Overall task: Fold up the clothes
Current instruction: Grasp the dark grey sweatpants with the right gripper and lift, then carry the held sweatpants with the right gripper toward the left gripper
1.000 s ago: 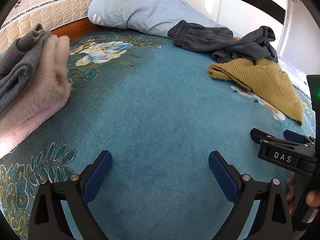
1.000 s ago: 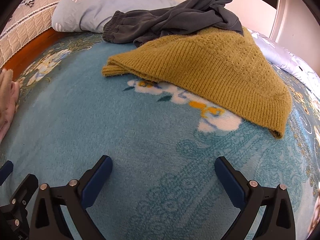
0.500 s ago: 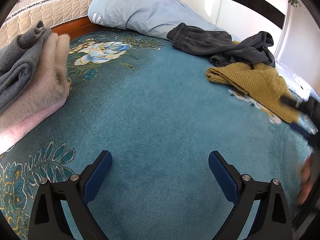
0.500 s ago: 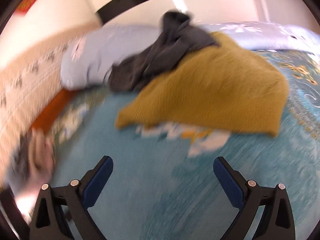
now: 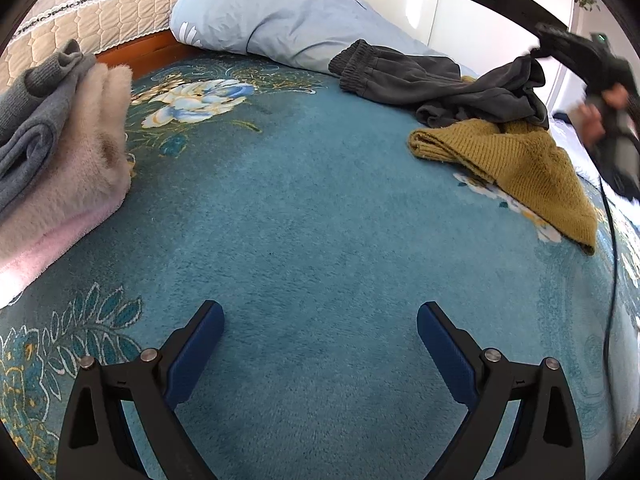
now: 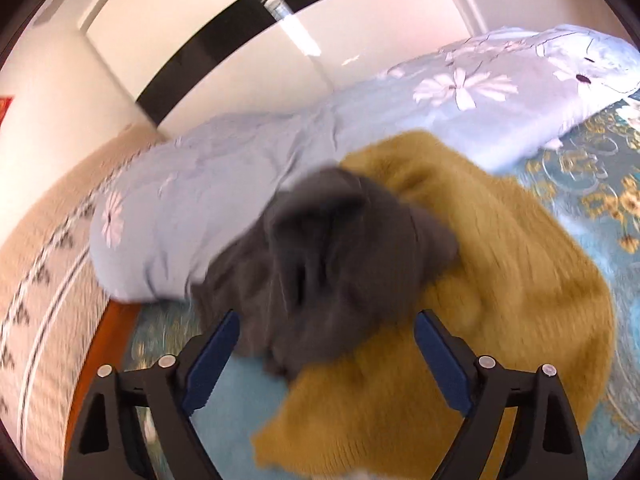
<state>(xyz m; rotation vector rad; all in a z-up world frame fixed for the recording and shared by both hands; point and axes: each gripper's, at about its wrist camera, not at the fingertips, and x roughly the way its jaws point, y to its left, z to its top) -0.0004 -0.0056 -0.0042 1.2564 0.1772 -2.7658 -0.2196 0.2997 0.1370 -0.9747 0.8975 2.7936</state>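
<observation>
On the teal floral plush bedspread (image 5: 312,208): unfolded clothes at the far right, both grippers empty.

Left gripper (image 5: 320,320) hangs over bare bedspread, blue-padded jaws spread wide, nothing between them. Right gripper (image 6: 326,330) hangs above the crumpled dark grey sweatpants (image 5: 432,80), jaws closing but wide apart; pads touch no cloth in the blurred right wrist view. Sweatpants lie long axis left to right, elastic cuff pointing left against the pale blue flowered pillow (image 5: 280,12), the right end bunched upon the mustard-yellow knitted sweater (image 5: 516,168). Sweater's long axis runs diagonally from the sweatpants toward the near right. Folded grey and pink fleece stack (image 5: 52,152) sits far left, well apart.
</observation>
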